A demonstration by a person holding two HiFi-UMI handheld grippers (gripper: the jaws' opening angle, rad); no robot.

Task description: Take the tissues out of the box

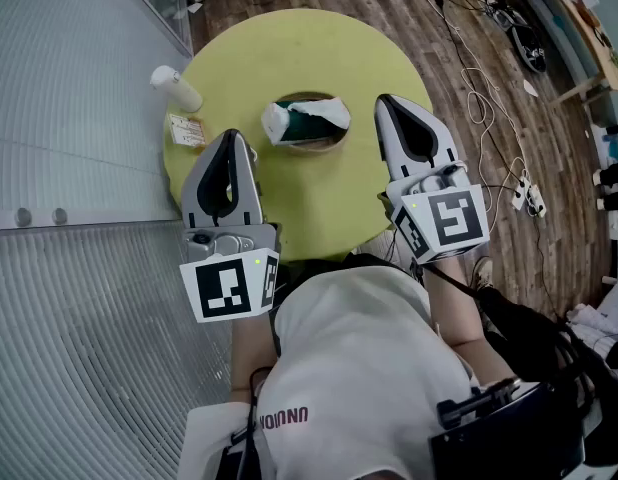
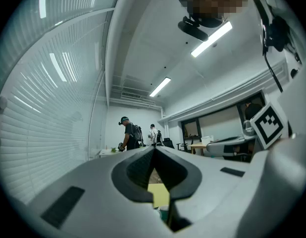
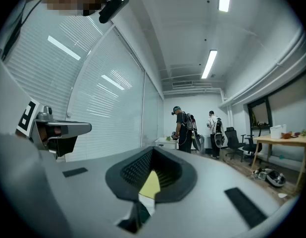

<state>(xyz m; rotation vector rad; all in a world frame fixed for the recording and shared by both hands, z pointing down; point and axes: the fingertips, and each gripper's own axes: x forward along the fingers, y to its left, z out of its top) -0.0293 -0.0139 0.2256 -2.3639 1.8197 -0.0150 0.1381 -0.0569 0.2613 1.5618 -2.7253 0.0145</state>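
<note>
one round yellow desk point(image 1: 319, 53) carries the tissue box point(image 1: 309, 130) at its middle, long axis left to right. the left gripper point(image 1: 232, 138) and right gripper point(image 1: 384, 103), both closed and empty, flank it, about equally near. only the head view shows the white tissues point(image 1: 277, 121) clearly.

Tissue box point(image 1: 311, 140), white tissues point(image 1: 327, 113) sticking out, on yellow table point(image 1: 289, 53).

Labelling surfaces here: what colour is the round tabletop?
Yellow-green; the tabletop shows best in the head view.
</note>
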